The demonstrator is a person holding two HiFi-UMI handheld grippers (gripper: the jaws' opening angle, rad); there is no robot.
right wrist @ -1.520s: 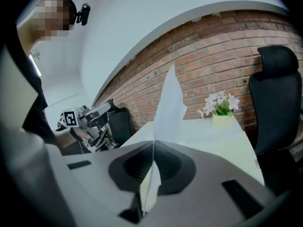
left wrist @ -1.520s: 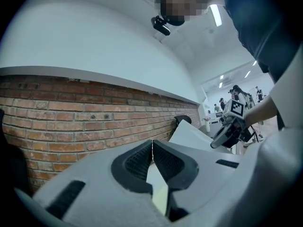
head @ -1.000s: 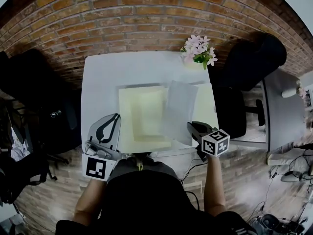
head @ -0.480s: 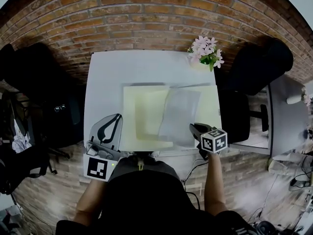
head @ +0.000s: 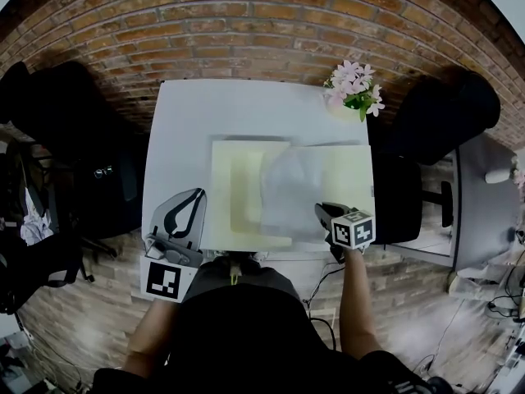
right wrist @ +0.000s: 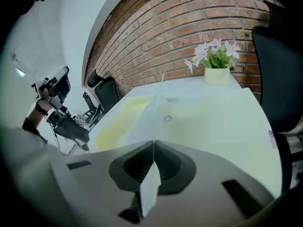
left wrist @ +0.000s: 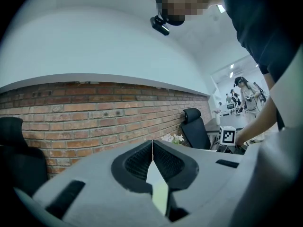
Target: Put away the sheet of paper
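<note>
Head view, right tongs [head: 323,210] clenched on sheet of paper [head: 291,189] over yellow folder [head: 228,179], left tongs [head: 196,194] pressed together, white surface [head: 189,121]

An office, by the look of it. A white tabletop [head: 230,113] stands against a bare brick wall [head: 262,23], with black swivel chairs [head: 435,113] on either side and a second desk [head: 476,195] to the right. Cables [head: 500,302] trail over the wood floor [head: 90,318]. Potted flowers [head: 354,84] sit on the tabletop. The left gripper view shows a bright room beyond, where a person [left wrist: 246,93] stands.
</note>
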